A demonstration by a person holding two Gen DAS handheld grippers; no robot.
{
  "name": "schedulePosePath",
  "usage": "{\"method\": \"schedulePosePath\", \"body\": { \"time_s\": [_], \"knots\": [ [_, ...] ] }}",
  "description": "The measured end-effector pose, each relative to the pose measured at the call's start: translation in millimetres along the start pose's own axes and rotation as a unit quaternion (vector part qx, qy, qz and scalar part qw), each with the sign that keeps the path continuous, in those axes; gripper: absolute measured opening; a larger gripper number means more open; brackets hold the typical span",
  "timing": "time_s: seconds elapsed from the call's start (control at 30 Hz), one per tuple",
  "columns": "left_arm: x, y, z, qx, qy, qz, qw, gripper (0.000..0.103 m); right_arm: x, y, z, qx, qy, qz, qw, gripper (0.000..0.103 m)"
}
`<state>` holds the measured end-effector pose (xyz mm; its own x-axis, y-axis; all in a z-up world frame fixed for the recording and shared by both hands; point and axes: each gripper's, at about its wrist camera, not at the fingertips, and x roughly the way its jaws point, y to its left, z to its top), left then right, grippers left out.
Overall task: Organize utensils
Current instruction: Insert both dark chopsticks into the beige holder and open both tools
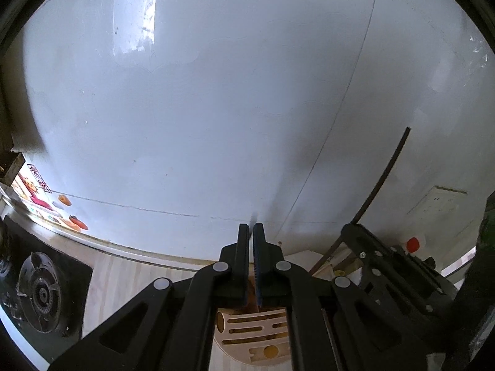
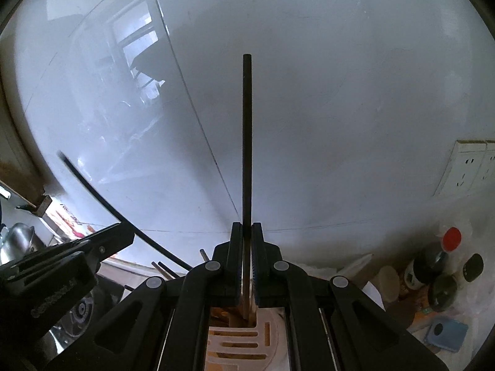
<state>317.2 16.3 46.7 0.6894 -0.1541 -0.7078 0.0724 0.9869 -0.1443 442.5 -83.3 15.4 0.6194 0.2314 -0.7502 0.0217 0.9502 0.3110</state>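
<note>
Glossy white wall (image 1: 216,92) fills both views, thin panel seams curving across it, a window reflection (image 1: 134,15) at upper left. Double wall socket (image 2: 467,167) at right. Pale wood-grain bench (image 1: 130,275) below, black gas burner (image 1: 41,293) at its left. Red-capped bottle (image 2: 433,259) among jars at right.

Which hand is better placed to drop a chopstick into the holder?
Right. Its gripper is shut on a chopstick standing straight above the holder slots; the left gripper is shut with nothing visible in it.
</note>
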Motion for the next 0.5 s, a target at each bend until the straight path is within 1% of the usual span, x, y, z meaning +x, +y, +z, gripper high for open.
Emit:
{"method": "schedulePosePath", "body": {
  "time_s": [0.27, 0.33, 0.4, 0.47, 0.5],
  "knots": [
    [-17, -1, 7, 0.011, -0.014, -0.003, 0.9998, 0.0, -2, -2, -2, 0.002, -0.003, 0.001, 1.0, 0.005],
    [-18, 1, 6, 0.013, -0.016, 0.007, 0.9998, 0.001, -4, -2, -2, 0.005, -0.006, 0.003, 1.0, 0.005],
    [-16, 7, 4, 0.008, -0.008, 0.023, 0.9997, 0.007, -4, -3, 0, 0.005, -0.005, 0.003, 1.0, 0.005],
    [-11, 16, -1, -0.001, 0.007, 0.048, 0.9988, 0.007, 3, -2, -2, 0.001, 0.009, 0.001, 1.0, 0.005],
    [-10, 20, -3, -0.002, 0.01, 0.064, 0.9979, 0.007, 9, -3, -4, -0.002, 0.025, 0.004, 1.0, 0.006]
  ]
}}
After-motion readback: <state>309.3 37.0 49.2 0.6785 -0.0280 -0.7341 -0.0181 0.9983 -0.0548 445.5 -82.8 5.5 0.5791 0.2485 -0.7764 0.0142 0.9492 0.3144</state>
